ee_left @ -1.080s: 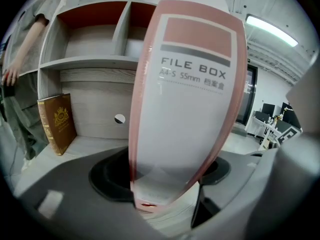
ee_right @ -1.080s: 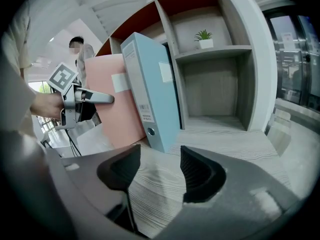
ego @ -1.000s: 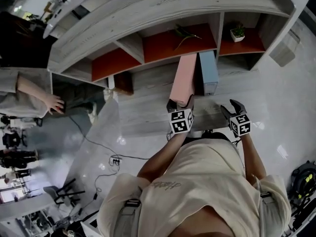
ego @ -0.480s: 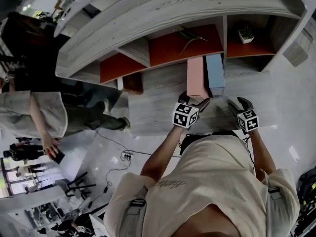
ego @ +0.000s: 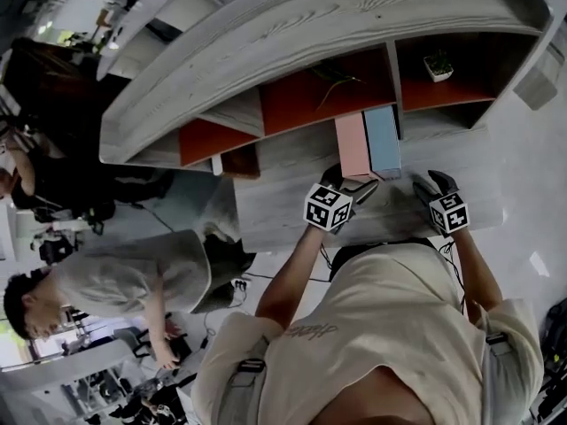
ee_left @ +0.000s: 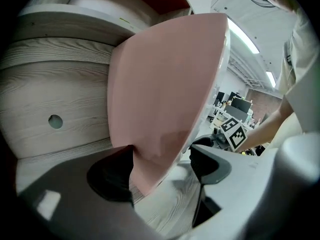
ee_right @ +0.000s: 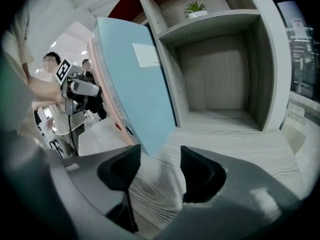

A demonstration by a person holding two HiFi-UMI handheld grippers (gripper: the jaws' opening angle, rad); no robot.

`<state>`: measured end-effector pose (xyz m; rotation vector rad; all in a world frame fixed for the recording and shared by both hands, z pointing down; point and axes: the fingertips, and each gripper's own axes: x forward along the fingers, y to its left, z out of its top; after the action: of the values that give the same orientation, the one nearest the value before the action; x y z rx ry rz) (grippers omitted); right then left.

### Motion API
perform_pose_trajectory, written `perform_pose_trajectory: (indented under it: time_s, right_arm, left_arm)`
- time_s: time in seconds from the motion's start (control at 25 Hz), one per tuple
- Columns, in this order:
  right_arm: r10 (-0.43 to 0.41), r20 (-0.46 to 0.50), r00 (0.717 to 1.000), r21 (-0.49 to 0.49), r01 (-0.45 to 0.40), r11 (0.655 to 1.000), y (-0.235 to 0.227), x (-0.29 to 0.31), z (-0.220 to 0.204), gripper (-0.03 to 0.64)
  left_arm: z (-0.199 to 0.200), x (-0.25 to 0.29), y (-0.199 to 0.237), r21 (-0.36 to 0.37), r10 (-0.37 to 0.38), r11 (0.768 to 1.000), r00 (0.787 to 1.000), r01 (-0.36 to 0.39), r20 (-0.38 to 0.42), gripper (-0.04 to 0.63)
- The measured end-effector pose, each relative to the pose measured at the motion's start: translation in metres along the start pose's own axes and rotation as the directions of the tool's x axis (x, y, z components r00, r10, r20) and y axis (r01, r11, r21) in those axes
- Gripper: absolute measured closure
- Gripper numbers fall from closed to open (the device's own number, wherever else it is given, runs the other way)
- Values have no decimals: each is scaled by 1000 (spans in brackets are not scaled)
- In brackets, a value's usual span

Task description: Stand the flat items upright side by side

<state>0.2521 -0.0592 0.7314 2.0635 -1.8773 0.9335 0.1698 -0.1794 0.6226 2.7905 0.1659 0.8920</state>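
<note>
A pink folder stands upright on the wooden shelf top, flat against a light blue folder on its right. My left gripper is at the pink folder's near bottom corner. In the left gripper view that folder sits between the jaws of my left gripper, against the left pad, with a gap to the right pad; the jaws have just been closing. My right gripper is open and empty. In the right gripper view the blue folder stands just beyond my right gripper.
Open compartments with red back panels lie behind the folders. A small potted plant sits in the right one, above an empty cubby. A person in a pale shirt bends over the floor at the left, among cables and gear.
The pink folder leaned to the left, away from the blue one; it now stands straight against it. My left gripper shifted right with it. The person at the left moved nearer.
</note>
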Motion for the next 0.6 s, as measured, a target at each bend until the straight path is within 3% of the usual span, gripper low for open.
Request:
perform_pose_trajectory:
  time_s: [0.48,0.6]
  right_arm:
    - [8,-8,1000,0,-8,1000,7,-5,3,370]
    - [-19,15,1000,-27,20,999,7,-14,15,370]
  left_arm:
    - [-2,-1,1,-15,-18,1000,999,17,-27,212]
    - [-3,-6,-2,-15,-18,1000,1000,18,-4,262]
